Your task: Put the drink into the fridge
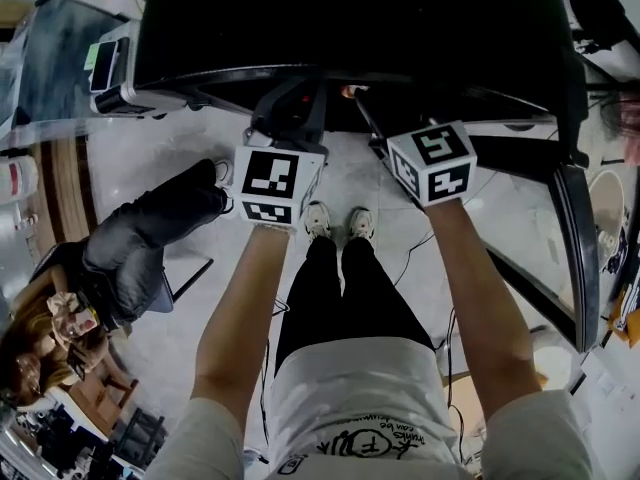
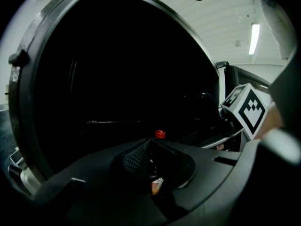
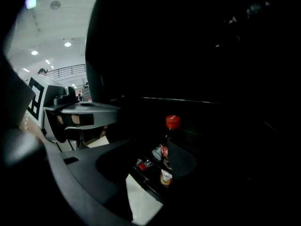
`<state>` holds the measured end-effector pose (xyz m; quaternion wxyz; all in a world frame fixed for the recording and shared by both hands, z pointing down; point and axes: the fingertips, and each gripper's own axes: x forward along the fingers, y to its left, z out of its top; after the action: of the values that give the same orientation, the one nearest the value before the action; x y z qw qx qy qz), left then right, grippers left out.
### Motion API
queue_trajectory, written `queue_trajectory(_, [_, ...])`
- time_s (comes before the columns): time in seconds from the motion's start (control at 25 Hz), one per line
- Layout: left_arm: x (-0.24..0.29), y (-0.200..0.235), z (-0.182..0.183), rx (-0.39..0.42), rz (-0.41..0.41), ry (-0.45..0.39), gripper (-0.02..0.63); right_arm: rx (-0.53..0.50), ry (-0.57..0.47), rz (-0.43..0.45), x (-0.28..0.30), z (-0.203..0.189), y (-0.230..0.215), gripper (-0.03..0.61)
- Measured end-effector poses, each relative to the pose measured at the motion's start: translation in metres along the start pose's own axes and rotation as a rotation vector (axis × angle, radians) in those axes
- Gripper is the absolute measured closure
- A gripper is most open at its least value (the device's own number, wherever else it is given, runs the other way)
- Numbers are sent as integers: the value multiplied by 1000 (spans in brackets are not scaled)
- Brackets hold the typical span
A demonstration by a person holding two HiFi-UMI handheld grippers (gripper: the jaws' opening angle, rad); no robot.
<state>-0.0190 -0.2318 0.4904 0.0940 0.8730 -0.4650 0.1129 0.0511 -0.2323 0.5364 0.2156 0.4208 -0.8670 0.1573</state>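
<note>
A dark drink bottle (image 3: 165, 150) with a red cap (image 3: 172, 121) stands upright inside the black fridge (image 1: 340, 18). My right gripper (image 3: 150, 160) reaches in around it. Its right pad (image 3: 182, 160) lies against the bottle's side, while the left jaw stands clear of it with floor showing between. In the left gripper view the same red cap (image 2: 160, 134) shows small, just beyond my left gripper (image 2: 149, 142), whose fingertips meet with nothing held. In the head view both marker cubes, the left (image 1: 272, 183) and the right (image 1: 432, 163), are at the fridge's mouth, and the jaws are lost in the dark.
A low rack (image 3: 143, 166) with small bottles lies beside the drink. The fridge's dark door edge (image 1: 578, 258) curves down the right. A black bag on a chair (image 1: 150, 233) stands to the left, and cables trail on the floor by the person's shoes (image 1: 336, 222).
</note>
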Motion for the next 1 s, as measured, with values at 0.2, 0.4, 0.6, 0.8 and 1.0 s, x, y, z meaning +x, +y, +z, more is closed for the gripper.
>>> queue_trajectory(0.2, [-24,-9,20,-15,-9,-17,594,-46,-21,20,-30,10,23,421])
queue_trajectory(0.4, [-43,-24,38,-10,-29,-23,594,-82,-47,37,-58,27,45,454])
queue_trajectory(0.6, [-64,-40,61,1,-51,-42,594,-100,-72,50,-83,47,64,485])
queue_trajectory(0.8, [-89,-58,85,-4,-79,-59,594,-110,-116,48,-112,71,79,527])
queue_trajectory(1.0, [-111,-72,110,-3,-102,-76,594,-135,-146,48,-138,94,89,548])
